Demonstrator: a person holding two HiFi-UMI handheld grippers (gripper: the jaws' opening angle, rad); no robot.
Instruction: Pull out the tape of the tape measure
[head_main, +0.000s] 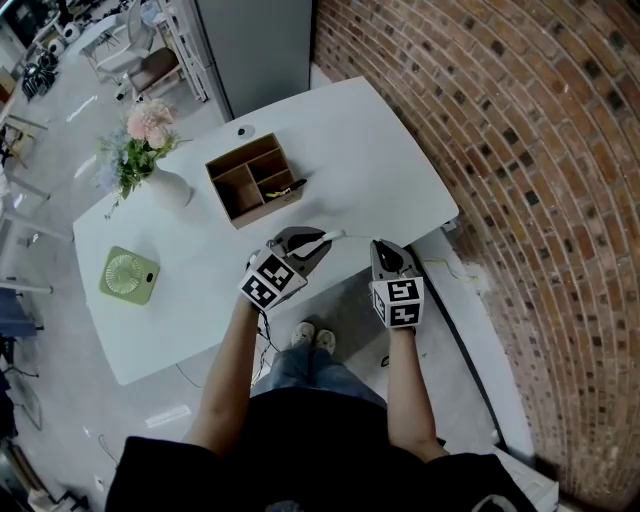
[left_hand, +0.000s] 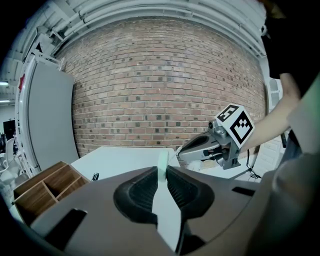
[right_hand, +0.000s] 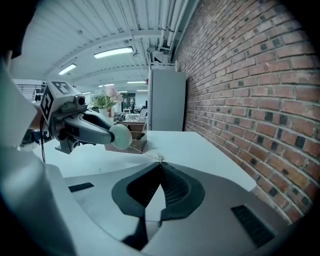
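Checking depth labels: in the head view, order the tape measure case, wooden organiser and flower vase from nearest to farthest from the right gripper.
1. Tape measure case, just to its left.
2. Wooden organiser, mid-table.
3. Flower vase, farther left.

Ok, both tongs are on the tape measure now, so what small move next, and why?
Probably draw the right tongs straight away from the left tongs, which should hold steady. The left tongs grip the tape measure, the right tongs are shut on the tip of the tape, and only a short stretch of it shows between them.
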